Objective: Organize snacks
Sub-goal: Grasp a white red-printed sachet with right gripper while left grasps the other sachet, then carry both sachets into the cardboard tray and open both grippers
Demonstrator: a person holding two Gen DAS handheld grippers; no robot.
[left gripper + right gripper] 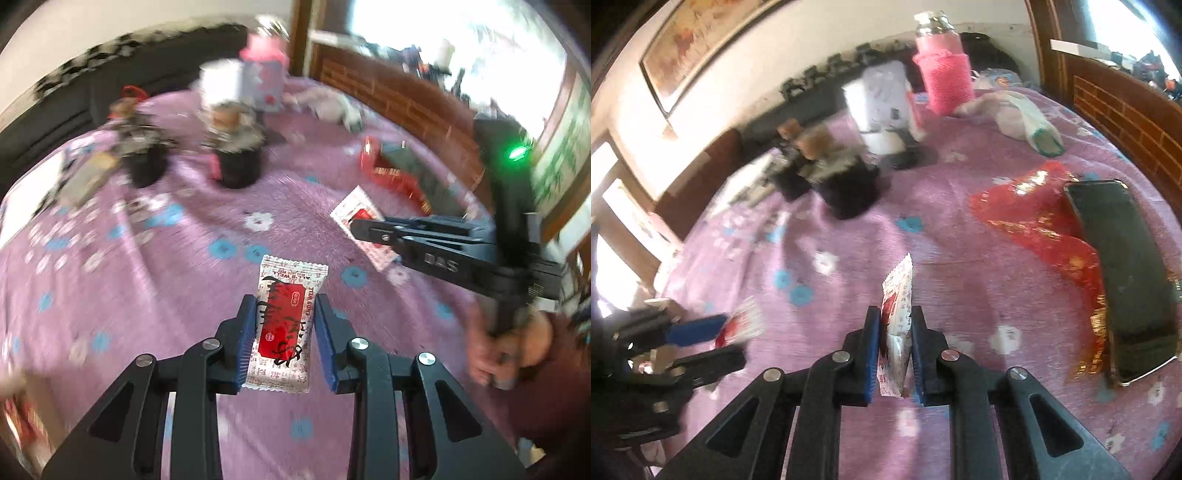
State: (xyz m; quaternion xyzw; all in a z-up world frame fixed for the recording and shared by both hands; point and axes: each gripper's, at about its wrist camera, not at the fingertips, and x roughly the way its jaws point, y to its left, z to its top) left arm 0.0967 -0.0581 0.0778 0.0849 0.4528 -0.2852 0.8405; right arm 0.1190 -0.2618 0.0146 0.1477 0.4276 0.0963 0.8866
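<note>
Left gripper (285, 334): my left tool pinches a white-and-red snack packet (282, 328) flat between its blue pads, lifted above the purple flowered cloth (147, 280).
Left packet's axis: long axis runs straight out along the fingers, its crimped far end pointing toward the two dark jars (236, 162); printed face up.
Right gripper (894, 345): pressed onto a second snack packet (896, 332), held on edge, thin side toward the lens.
Right packet's axis: long axis also follows the fingers, serrated tip pointing away across the cloth toward the jars; I judge it slightly tilted left.
Step in hand: I judge both packets are picked up and in transit, neither yet set down.
Next move: calls for carrying each to a common spot, perhaps the red bag (1034, 214) beside the dark tin (1123, 273), though I cannot tell the destination.
Caution: motion blur hides the clutter at the far edge.
</note>
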